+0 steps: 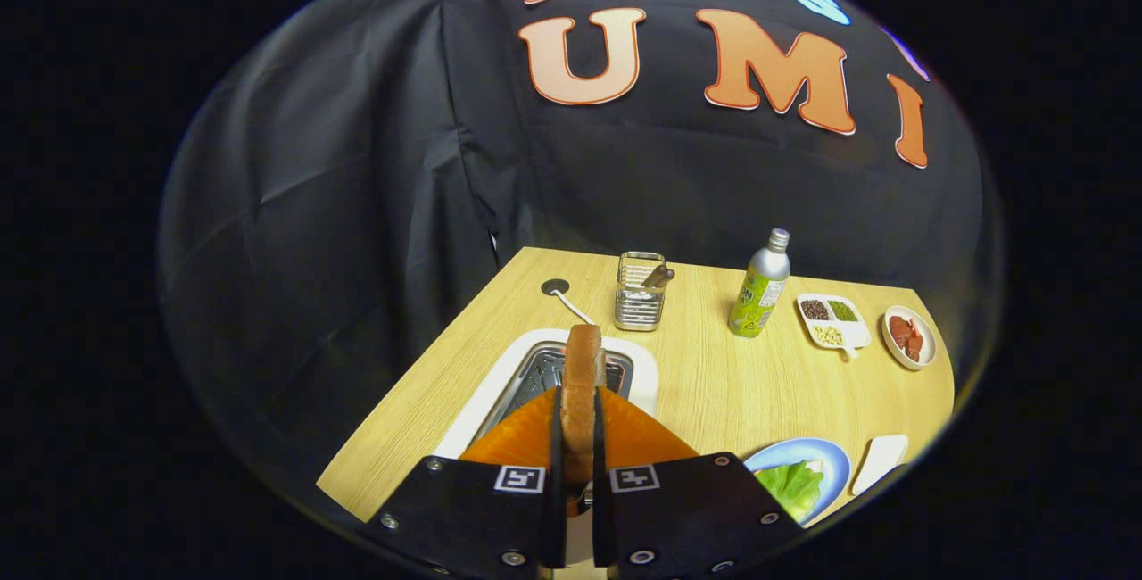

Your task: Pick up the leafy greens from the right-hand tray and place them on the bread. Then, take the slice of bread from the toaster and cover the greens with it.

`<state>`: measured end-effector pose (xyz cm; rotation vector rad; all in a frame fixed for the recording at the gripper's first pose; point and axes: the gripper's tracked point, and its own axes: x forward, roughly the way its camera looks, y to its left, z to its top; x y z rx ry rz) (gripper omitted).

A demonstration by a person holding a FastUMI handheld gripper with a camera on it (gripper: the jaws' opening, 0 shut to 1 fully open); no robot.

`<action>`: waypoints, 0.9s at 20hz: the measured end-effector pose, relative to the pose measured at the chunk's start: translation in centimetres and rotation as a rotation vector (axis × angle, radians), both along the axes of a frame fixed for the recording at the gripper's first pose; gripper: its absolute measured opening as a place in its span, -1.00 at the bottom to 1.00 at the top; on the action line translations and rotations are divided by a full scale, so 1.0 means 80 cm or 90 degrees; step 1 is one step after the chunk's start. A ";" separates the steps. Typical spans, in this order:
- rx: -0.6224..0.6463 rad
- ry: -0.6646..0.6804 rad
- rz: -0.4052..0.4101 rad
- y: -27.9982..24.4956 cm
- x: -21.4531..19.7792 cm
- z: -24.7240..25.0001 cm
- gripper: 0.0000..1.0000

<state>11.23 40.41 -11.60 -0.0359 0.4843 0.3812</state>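
Bread slice [582, 393] stands clamped edge-on in the tool [577, 464] above the toaster [535, 375], while greens [790, 484] apparently already lie on the blue plate [834, 459], awaiting cover.

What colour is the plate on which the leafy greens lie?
Blue: the plate under the leafy greens is seen best in the gripper view.

- The slice of bread [582, 384] stands upright on its edge, pale brown with a darker crust, pinched on both faces between the tongs [577, 437], over the toaster's slot.
- The toaster [500, 384] is white with a metal top, lying on the bench just beyond the tongs.
- The leafy greens [790, 486] lie, crinkled and bright, on a blue plate [834, 459] to the right of the tongs.
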 end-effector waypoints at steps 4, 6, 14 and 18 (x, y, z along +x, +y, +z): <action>0.018 -0.022 0.002 -0.005 0.001 0.027 -0.76; 0.027 -0.038 0.001 -0.008 0.002 0.044 -0.76; 0.094 -0.086 0.001 -0.021 -0.004 0.116 -0.76; 0.087 -0.111 -0.012 -0.050 -0.009 0.137 -0.76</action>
